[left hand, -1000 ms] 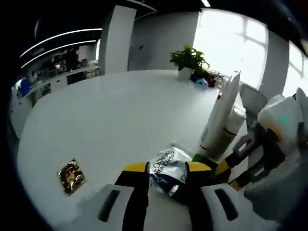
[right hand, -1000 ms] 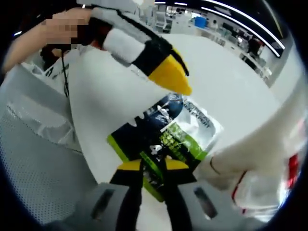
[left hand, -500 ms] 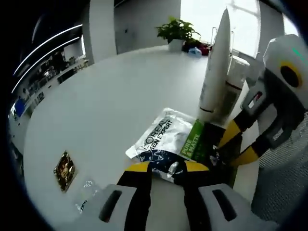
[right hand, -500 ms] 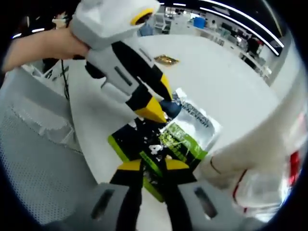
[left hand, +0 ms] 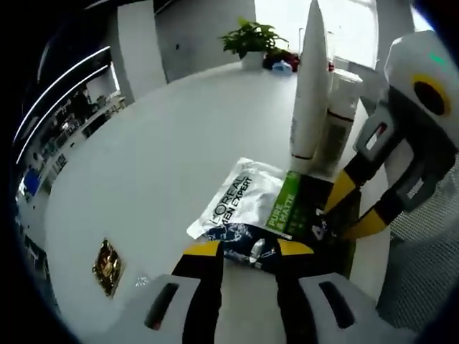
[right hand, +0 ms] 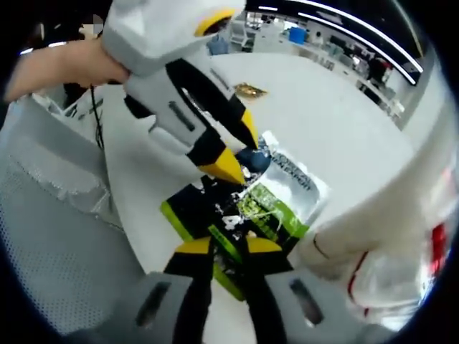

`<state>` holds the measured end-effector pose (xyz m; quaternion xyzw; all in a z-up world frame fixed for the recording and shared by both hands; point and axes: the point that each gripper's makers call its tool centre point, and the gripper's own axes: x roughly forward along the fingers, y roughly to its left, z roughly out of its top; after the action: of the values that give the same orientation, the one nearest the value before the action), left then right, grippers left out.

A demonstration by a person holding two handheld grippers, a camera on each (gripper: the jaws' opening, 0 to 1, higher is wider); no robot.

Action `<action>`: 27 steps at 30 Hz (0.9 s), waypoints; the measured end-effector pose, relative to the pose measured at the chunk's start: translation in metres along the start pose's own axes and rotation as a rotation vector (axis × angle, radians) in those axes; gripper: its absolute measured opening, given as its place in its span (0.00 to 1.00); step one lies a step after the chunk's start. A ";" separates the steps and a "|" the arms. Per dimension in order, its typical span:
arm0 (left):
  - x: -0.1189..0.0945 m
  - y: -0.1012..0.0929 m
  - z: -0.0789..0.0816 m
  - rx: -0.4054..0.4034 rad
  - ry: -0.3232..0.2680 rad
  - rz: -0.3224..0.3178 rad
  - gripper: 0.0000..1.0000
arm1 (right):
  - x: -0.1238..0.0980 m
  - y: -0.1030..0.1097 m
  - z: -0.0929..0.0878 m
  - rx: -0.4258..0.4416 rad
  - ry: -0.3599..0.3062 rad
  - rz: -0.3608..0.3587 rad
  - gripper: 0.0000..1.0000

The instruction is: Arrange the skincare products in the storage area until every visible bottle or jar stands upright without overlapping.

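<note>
A broad white table [left hand: 143,150] carries the work, with a grey mesh surface [right hand: 50,215] along its near edge. Toward the far side of the left gripper view stand a tall white tube [left hand: 310,79] and a stout white bottle [left hand: 337,115] just beside it, both upright. In front of them lies a flat sachet pack [left hand: 269,211], white, dark and green, printed face up; it is the item not yet standing. A small gold packet [left hand: 107,266] lies well apart near the table edge.

The left gripper [left hand: 247,251] has its jaws set apart on either side of the pack's dark lower end, not visibly pinching it. The right gripper [right hand: 228,247] has its jaws nearly together over the green-and-black end of the same pack; whether they truly clamp it cannot be told.

To do this step well, one gripper should probably pin or lift a single end while the other closes firmly on the opposite edge. The limp pack would likely sag, so propping it against the tube without toppling it seems the safer course.
</note>
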<state>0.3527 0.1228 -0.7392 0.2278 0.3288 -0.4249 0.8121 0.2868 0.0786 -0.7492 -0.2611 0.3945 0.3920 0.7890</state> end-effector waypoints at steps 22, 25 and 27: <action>-0.094 0.001 0.027 -0.095 -0.176 0.064 0.39 | -0.002 0.000 0.001 0.002 0.027 0.025 0.21; -0.098 0.005 0.026 -0.115 -0.182 0.078 0.39 | -0.012 0.002 0.012 0.002 -0.022 0.030 0.21; -0.099 0.006 0.025 -0.121 -0.183 0.086 0.39 | -0.023 0.002 0.021 0.000 -0.058 0.025 0.20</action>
<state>0.3239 0.1632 -0.6496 0.1525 0.2681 -0.3881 0.8685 0.2851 0.0857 -0.7190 -0.2448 0.3746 0.4092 0.7952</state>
